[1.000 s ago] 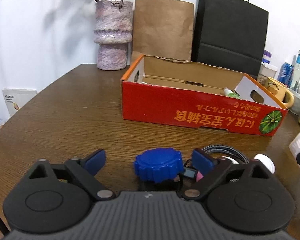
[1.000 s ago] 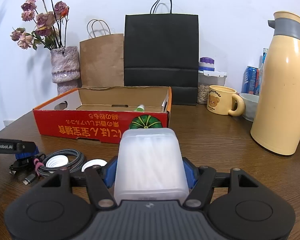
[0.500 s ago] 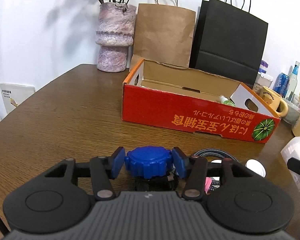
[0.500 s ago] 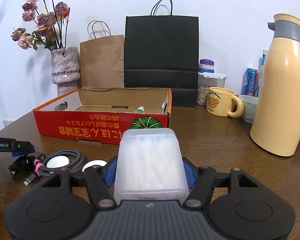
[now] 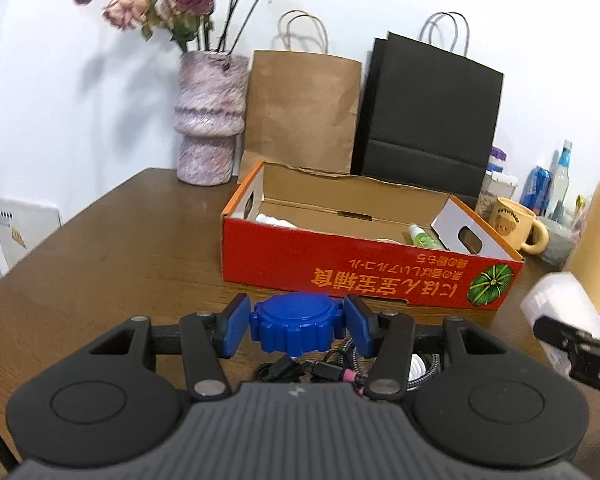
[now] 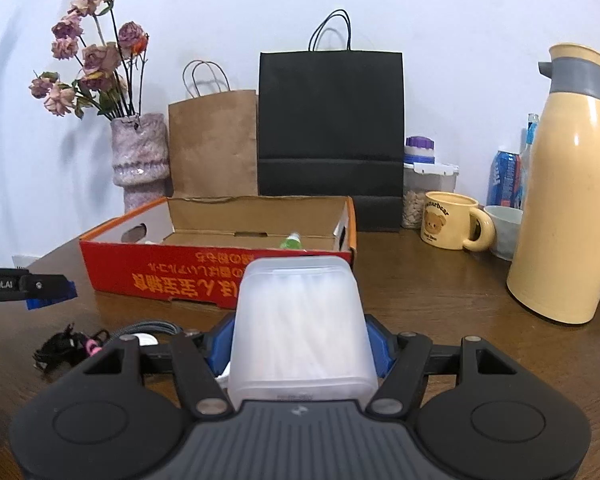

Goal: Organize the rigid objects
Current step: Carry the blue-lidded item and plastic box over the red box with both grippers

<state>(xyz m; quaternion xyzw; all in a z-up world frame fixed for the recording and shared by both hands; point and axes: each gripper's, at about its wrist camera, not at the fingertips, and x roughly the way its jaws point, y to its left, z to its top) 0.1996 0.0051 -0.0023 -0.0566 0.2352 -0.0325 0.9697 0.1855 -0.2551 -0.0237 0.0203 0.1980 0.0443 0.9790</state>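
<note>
Both grippers carry objects toward the red open cardboard box (image 5: 364,276) on the brown wooden surface (image 5: 112,264).

Right gripper (image 6: 302,356) jaws pinch the frosted white plastic case (image 6: 300,320); left gripper (image 5: 298,326) jaws pinch the blue ridged round plastic cap (image 5: 298,322). Lift both above the box wall, then lower them inside gently.

Red box (image 5: 364,276) open on top; bags (image 6: 330,120) behind, jug (image 6: 568,200) crowding right
</note>
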